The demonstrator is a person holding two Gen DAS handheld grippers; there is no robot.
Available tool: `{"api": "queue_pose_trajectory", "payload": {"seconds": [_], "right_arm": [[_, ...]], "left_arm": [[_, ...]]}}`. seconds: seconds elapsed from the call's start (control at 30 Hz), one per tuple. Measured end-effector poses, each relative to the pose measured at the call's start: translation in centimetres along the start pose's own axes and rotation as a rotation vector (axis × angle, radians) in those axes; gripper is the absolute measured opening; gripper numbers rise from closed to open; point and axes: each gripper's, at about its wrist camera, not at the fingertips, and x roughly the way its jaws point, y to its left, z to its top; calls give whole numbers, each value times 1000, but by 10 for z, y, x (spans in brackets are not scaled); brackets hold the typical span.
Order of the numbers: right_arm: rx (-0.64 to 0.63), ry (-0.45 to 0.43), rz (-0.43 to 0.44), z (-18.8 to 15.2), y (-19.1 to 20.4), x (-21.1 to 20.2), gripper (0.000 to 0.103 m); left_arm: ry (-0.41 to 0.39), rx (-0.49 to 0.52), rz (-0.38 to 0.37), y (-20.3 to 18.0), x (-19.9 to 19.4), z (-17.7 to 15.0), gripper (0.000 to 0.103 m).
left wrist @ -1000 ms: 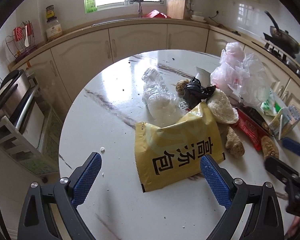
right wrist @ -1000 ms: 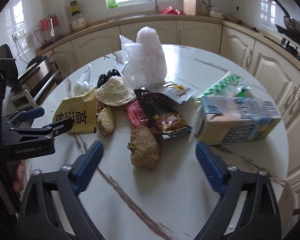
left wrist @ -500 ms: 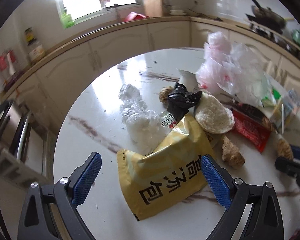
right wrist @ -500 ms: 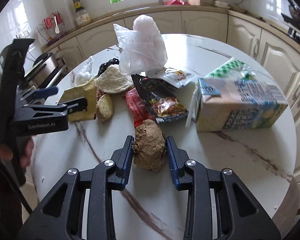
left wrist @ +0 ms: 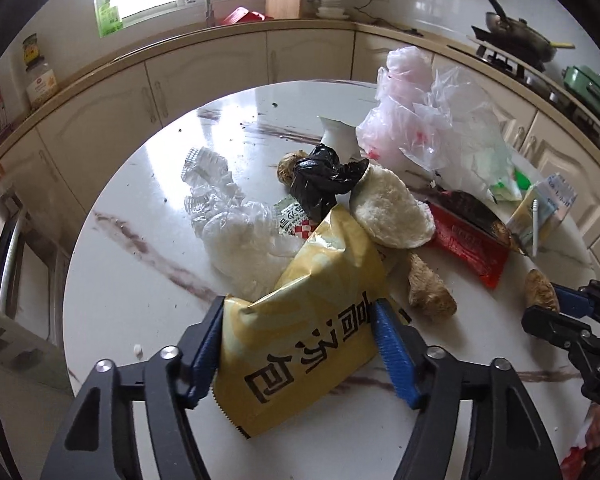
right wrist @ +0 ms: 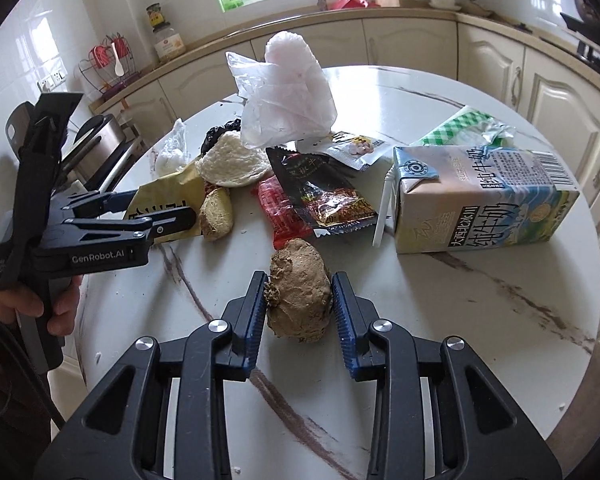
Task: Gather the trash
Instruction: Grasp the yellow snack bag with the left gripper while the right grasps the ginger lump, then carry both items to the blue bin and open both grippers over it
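Trash lies piled on a round white marble table (left wrist: pixel 140 280). My left gripper (left wrist: pixel 300 340) is shut on a yellow snack bag (left wrist: pixel 300 320) with black characters; the bag buckles upward between the blue pads. My right gripper (right wrist: pixel 298 304) is shut on a brown ginger lump (right wrist: pixel 298 290) that rests on the table (right wrist: pixel 480 340). That gripper also shows at the right edge of the left wrist view (left wrist: pixel 556 300), and the left gripper shows in the right wrist view (right wrist: pixel 152 216).
The pile holds a pink-white plastic bag (left wrist: pixel 424 120), a black bag (left wrist: pixel 324 180), a white bun (left wrist: pixel 388 212), a second ginger piece (left wrist: pixel 430 288), red and dark wrappers (right wrist: pixel 300 196), crumpled clear plastic (left wrist: pixel 236 224) and a milk carton (right wrist: pixel 480 200). Cabinets ring the table.
My left gripper moved forward and closed on the yellow bag, which crumpled. My right gripper closed on the ginger lump half a second ago and still holds it.
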Motion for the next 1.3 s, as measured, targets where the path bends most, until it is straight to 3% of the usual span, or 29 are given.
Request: {"api": "queue_pose_trajectory", "payload": {"seconds": [0.17, 0.37, 0.67, 0.9, 1.1, 1.3], "right_arm": [[6, -2, 6, -3, 2, -2, 31], [13, -15, 17, -10, 7, -7, 31], [11, -84, 37, -18, 22, -33, 31], [-35, -117, 62, -18, 56, -53, 31], [-144, -111, 137, -18, 126, -51, 31], [-282, -63, 265, -29, 220, -25, 31]], "left_arm": [[-14, -72, -12, 8, -16, -13, 36], [-49, -149, -49, 9, -46, -43, 23], [-120, -207, -127, -1, -101, -87, 21], [-172, -241, -161, 15, -147, -116, 21], [-224, -310, -116, 61, -196, -163, 21], [-209, -414, 12, 133, -229, -233, 21]]}}
